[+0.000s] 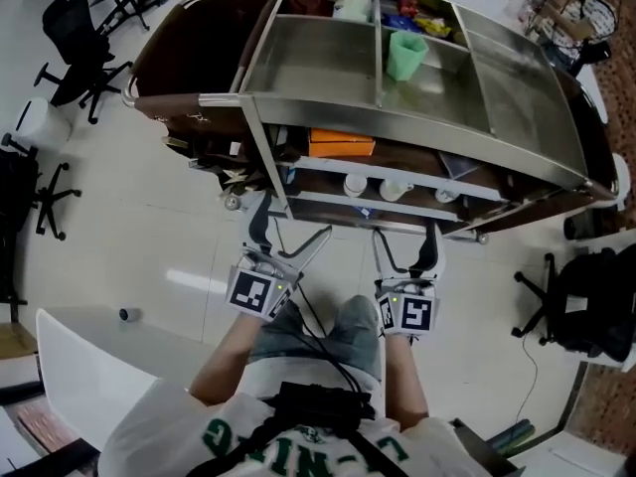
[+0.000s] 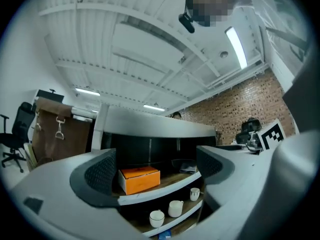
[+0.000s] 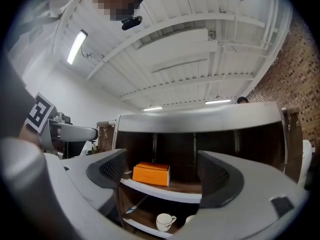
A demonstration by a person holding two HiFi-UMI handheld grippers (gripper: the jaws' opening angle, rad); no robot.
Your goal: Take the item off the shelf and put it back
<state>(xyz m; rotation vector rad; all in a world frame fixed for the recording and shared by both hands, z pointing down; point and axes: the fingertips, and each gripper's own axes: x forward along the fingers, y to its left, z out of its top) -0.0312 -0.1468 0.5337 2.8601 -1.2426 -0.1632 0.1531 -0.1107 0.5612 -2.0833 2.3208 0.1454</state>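
Orange box [image 1: 341, 144]: on upper shelf [image 1: 417, 175] of cart, ahead of both grippers, seen between jaws in both gripper views, not touched. White cups [image 1: 355, 183] on shelf below. Steel top tray [image 1: 308, 63], green cup [image 1: 405, 55]; pale floor [image 1: 149, 237], office chair [image 1: 75, 28]. Left gripper [image 1: 288, 232], right gripper [image 1: 405, 249]: jaws wide apart, empty.

Glossy white floor [image 1: 149, 237], black office chairs [image 1: 75, 28], brick wall [image 2: 235, 104], white ceiling [image 2: 125, 49] with strip lights [image 2: 237, 46].
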